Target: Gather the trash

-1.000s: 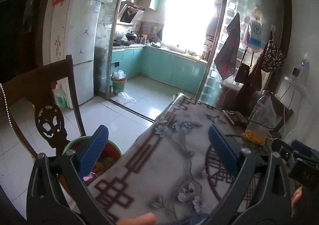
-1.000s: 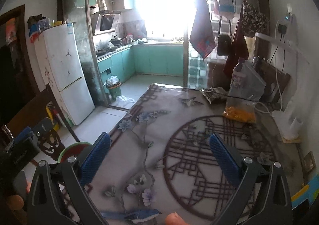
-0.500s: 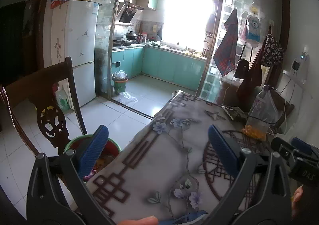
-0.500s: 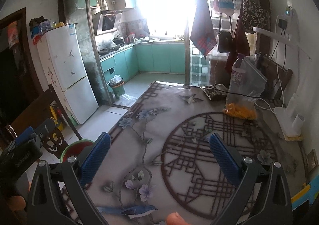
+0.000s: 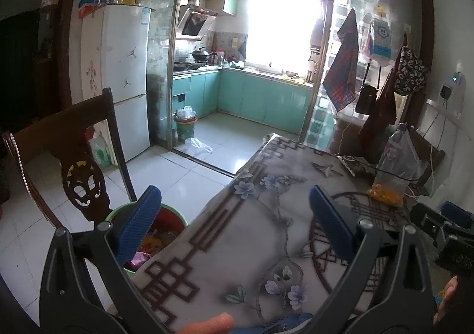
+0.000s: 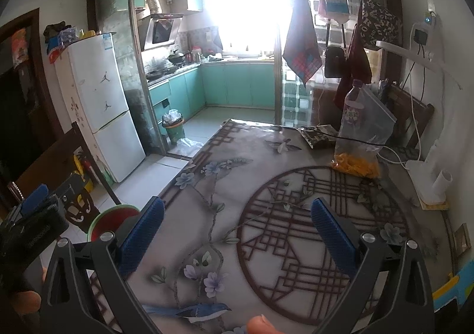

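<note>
Trash (image 5: 154,242) lay in a green bin (image 5: 177,217) on the floor, just behind the left finger of the left gripper (image 5: 234,221) and beside the table (image 5: 266,230) edge. The left gripper's blue pads (image 5: 139,224) stood wide apart with nothing between them, held above the table's near corner. The right gripper (image 6: 235,229) was likewise spread and empty, over the flowered tablecloth (image 6: 266,215); the bin (image 6: 112,217) sat off to its left, past the table edge. A dark wooden chair (image 5: 80,156) stood left of the left gripper, next to the bin. Farther ahead and to the right of both grippers, a plastic bottle (image 6: 352,109) and a clear bag of yellow pieces (image 6: 355,165) stood near the table's far end. Beyond were a white fridge (image 5: 124,73) and a second bin (image 5: 185,126) in the kitchen.
</note>
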Tool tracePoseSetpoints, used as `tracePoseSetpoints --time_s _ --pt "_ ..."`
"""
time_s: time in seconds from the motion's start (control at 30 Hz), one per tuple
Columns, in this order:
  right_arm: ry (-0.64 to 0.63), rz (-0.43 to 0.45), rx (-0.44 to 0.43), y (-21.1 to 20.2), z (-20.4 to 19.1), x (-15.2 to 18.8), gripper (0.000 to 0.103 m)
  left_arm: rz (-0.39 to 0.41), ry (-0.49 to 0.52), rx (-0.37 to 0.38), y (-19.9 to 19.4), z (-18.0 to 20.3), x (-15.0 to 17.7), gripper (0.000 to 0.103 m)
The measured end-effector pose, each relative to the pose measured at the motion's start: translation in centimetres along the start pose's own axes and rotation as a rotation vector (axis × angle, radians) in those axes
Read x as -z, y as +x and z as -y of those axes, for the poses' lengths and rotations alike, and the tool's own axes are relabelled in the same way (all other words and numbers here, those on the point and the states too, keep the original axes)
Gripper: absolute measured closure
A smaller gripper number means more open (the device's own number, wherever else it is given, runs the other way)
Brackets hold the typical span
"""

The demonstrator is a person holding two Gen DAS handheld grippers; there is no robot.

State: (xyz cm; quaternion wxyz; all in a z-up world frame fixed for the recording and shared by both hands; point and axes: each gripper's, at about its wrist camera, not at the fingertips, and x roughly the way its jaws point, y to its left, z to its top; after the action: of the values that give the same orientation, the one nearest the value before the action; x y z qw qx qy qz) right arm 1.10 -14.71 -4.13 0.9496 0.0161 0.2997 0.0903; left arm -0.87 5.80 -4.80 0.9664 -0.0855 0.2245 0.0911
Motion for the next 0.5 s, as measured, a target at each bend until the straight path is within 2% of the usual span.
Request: tracePoseSetpoints --time_s 0.5 --pt "0.001 -0.011 -0.007 0.46 -0.01 0.04 0.007 0.000 0.021 -0.002 0.22 0.45 0.11 0.005"
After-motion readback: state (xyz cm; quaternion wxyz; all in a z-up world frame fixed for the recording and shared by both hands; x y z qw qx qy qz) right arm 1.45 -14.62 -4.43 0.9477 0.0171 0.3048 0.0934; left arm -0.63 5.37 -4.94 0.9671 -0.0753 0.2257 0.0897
